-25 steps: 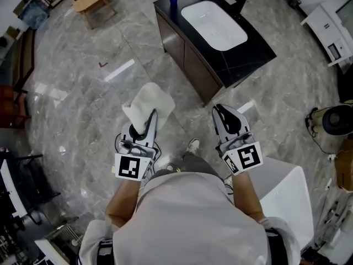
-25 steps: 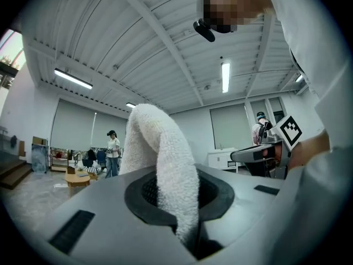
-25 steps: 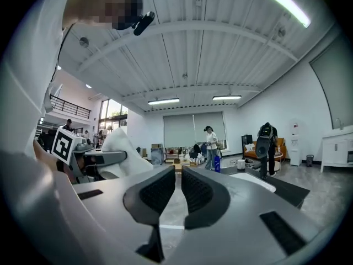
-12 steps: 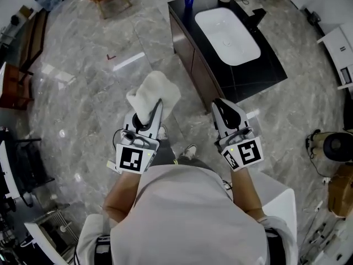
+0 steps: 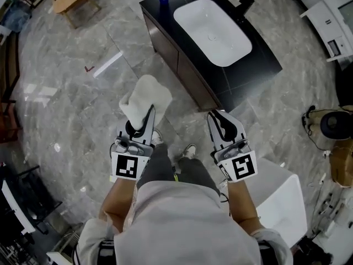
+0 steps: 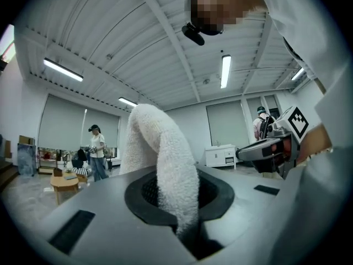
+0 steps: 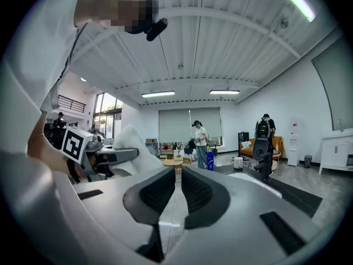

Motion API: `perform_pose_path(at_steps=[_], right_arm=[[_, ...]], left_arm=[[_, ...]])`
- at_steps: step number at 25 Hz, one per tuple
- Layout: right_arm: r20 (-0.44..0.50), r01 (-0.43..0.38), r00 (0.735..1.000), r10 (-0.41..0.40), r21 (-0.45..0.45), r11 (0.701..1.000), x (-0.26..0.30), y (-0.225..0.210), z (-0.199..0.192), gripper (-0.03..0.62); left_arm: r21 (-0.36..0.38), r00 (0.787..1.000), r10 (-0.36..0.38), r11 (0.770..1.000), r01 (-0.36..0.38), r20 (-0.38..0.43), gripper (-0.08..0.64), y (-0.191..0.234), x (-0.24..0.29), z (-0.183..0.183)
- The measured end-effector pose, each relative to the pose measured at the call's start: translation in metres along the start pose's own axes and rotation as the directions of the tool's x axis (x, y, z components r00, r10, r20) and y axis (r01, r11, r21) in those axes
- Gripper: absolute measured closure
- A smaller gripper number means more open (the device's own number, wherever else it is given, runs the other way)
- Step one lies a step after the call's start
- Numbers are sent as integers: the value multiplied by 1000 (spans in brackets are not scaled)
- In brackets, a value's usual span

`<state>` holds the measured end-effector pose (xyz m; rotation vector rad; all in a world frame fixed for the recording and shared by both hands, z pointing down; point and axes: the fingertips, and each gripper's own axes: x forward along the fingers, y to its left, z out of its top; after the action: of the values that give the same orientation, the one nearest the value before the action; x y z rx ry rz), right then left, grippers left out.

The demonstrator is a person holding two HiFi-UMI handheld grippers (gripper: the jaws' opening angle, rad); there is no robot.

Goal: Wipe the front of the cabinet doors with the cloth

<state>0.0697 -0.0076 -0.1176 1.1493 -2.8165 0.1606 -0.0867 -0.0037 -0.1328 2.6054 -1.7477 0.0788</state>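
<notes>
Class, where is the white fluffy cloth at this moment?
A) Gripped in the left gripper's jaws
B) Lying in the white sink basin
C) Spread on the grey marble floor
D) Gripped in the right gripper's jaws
A: the white fluffy cloth rises from between the jaws of the left gripper, while the right gripper holds nothing.

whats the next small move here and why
Probably bring the left gripper forward and down toward the cabinet doors. Its jaws are clamped on the white cloth, which sits in the air short of the dark door fronts, so wiping cannot start. The right gripper is shut and empty.
</notes>
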Motion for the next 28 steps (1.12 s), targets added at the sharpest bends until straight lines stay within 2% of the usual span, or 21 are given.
perform_pose_path(at_steps=[3,6,9,13,18,22,28], right_arm=[[-8,30,1000,-30,-11,999,25,-16,-31,534],[-11,43,999,-43,-12,999,49,-21,-78,534],[1,58,998,-58,14,998,68,-17,-147,534],[-5,35,999,-35,15,999,90,-14,-253,534],[-6,7,1000,-7,48,999,118,-12,-357,534],[-5,-16,1000,17,53,998,134,-14,-427,534],[21,-43,999,43,32,999,155,-12,-492,534]], left_arm=[[16,998,-59,998,60,-22,499,15,28,-40],[15,995,-90,996,91,-32,499,26,53,-94],[15,995,-95,995,95,-21,497,34,71,-164],[52,994,-108,993,107,13,499,36,96,-257],[47,991,-133,990,132,14,499,42,120,-358],[32,991,-121,992,120,55,499,54,142,-407],[61,983,-153,987,147,100,498,58,167,-455]])
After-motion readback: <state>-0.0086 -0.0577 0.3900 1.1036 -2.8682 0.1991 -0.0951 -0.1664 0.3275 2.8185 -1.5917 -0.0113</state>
